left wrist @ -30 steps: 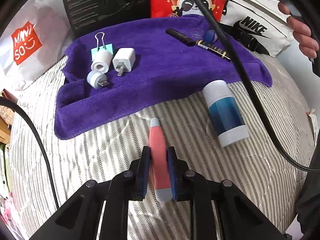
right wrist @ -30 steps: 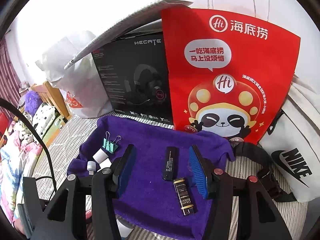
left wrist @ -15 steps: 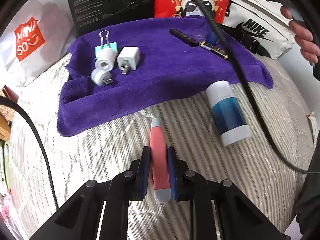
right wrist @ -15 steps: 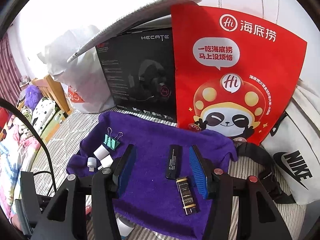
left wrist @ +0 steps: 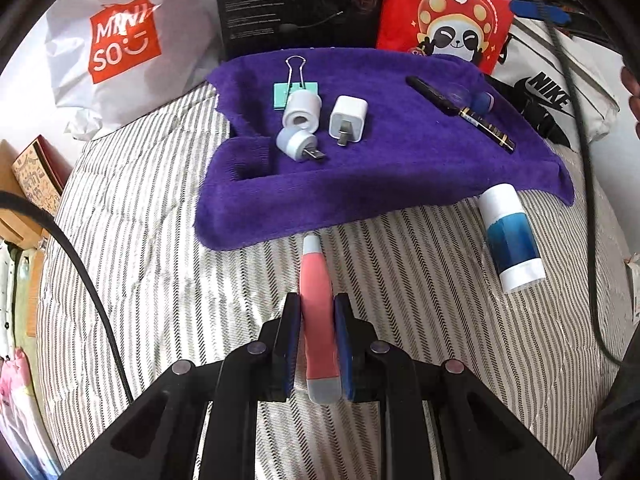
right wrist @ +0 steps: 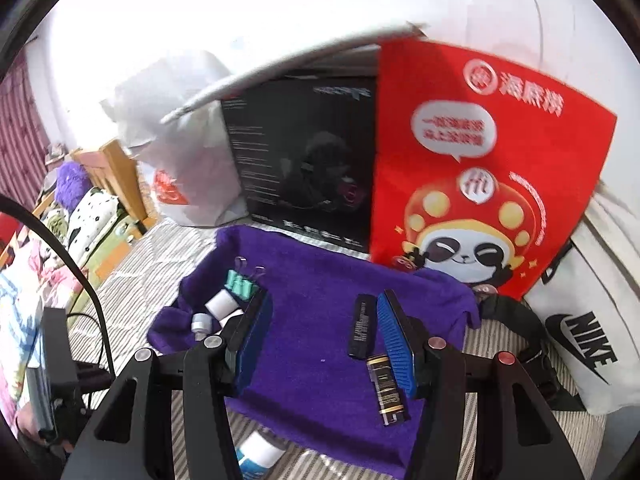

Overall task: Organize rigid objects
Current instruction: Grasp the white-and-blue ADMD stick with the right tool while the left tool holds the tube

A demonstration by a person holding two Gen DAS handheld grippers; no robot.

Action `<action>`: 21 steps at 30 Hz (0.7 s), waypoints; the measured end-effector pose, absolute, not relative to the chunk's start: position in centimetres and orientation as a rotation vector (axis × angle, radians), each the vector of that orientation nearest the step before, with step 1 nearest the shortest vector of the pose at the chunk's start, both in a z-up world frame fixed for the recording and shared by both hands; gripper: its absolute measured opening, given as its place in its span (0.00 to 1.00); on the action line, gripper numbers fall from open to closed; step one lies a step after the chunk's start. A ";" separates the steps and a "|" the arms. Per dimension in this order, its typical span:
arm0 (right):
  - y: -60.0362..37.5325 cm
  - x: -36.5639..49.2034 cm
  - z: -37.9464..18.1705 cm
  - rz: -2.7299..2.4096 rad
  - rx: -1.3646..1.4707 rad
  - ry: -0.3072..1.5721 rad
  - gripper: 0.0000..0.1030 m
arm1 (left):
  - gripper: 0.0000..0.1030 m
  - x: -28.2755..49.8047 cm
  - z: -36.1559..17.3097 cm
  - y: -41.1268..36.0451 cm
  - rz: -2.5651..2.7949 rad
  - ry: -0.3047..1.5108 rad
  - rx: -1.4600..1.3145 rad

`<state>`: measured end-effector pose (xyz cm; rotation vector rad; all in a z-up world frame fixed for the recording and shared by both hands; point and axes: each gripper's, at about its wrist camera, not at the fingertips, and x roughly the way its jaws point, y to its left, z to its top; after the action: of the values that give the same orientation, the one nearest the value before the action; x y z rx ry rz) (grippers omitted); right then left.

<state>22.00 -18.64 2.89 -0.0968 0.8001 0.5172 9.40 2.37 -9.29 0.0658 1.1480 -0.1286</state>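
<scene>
Pink pen-shaped tool (left wrist: 318,312) with grey ends: clamped between the 2 blue pads of the left hand-held gripper (left wrist: 318,344), pointing away over the striped bed cover (left wrist: 160,280), its far tip just short of the near edge of the purple towel (left wrist: 380,176).

On the towel, left group: teal binder clip (left wrist: 295,90), white tape roll (left wrist: 302,109), small grey USB plug (left wrist: 298,145), white charger cube (left wrist: 347,118), all close together. Right group: black stick (left wrist: 430,94) and black-and-gold pen (left wrist: 486,128), end to end; a blue-capped item beside them is too blurred to identify.

White-and-blue cylinder (left wrist: 510,236): lying on the bed cover, just off the towel's near right corner.

Right hand-held gripper (right wrist: 324,340): jaws apart, nothing between them, over the towel; the black stick lies just left of its right pad.

Far side: white bags, black box, red panda bag.
</scene>
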 end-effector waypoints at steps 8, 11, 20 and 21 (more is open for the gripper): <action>-18.0 18.9 3.3 0.546 -0.109 0.808 0.53 | 0.16 8.6 -9.2 3.6 -0.125 1.143 0.035; -18.4 17.3 1.9 0.546 -0.119 0.842 0.53 | 0.16 8.7 -9.4 3.7 -0.131 1.143 0.027; -19.9 12.3 -5.7 0.535 -0.031 1.042 0.53 | 0.16 8.5 -9.9 3.0 -0.164 1.148 0.024; -19.8 12.0 -6.5 0.534 -0.010 1.068 0.53 | 0.16 8.5 -9.9 3.1 -0.165 1.148 0.023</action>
<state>12.01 -19.83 -6.46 -0.0103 1.0676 0.5339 8.47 3.08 -9.93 0.0227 1.1478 -0.1648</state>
